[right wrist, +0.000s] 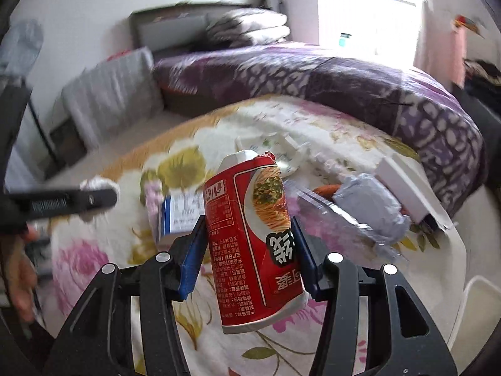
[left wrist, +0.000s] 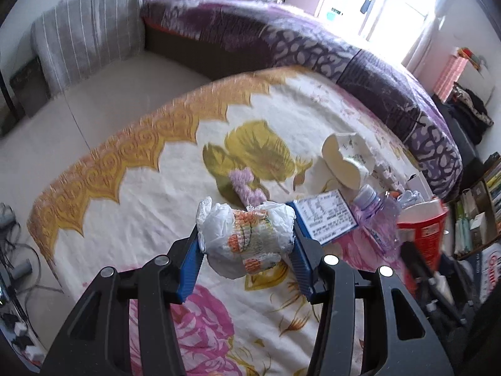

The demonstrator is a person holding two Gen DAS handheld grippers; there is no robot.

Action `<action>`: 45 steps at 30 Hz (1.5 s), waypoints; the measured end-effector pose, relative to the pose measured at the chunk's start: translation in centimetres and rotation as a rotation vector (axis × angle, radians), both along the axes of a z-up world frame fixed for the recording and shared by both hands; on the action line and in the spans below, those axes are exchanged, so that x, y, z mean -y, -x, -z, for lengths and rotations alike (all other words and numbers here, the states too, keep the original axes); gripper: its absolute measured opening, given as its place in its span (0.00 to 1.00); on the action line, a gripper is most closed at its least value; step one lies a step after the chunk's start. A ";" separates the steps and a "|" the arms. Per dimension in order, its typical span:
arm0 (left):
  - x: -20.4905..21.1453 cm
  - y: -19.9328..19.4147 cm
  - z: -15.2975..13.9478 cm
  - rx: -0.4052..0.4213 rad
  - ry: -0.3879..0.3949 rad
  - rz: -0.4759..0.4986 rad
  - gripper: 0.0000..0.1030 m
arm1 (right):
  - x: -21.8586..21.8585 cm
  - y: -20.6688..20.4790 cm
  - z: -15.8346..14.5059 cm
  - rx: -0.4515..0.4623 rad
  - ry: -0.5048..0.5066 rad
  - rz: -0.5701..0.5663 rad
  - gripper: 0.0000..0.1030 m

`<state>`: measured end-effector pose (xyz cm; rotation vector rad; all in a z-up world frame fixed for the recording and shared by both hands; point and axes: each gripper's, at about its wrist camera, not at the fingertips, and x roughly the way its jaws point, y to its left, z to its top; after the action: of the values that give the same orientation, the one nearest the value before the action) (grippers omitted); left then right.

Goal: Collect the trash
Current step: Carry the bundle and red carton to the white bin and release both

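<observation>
Between the blue pads of your left gripper sits a balled-up diaper, white with orange and green print; both pads press on its sides, so the jaws are partly closed on it and it hangs just above the floral blanket. Beyond it on the blanket lie a small blue-edged box, a crushed clear bottle with a pale lilac cap, and a cream paper cup tipped on its side, all close together and to the right of the diaper. Your right gripper has its jaws drawn in on a red noodle cup, which stands tilted between the pads, its torn rim pointing away from you and its base nearest the camera, lifted clear of the blanket. Behind it, to the right, rest a grey crumpled wad and a white box. The left gripper's finger shows at the left edge of the right view, well apart from the cup.
</observation>
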<state>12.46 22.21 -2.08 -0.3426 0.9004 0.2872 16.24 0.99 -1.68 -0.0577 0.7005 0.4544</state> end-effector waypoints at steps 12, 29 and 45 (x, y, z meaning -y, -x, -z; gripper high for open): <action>4.7 0.7 -2.9 0.159 -0.239 0.025 0.49 | 3.8 -0.2 -1.2 0.003 -0.041 0.190 0.50; 11.8 -0.7 -3.2 0.179 -0.245 0.146 0.49 | 7.7 0.7 -1.9 0.008 -0.037 0.265 0.51; 18.1 -1.4 -3.7 0.202 -0.245 0.254 0.49 | 13.2 1.5 -2.6 0.009 -0.052 0.366 0.52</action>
<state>13.85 4.06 1.61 -0.0276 0.6916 0.1228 14.74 -12.23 0.88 0.1165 0.6729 0.1208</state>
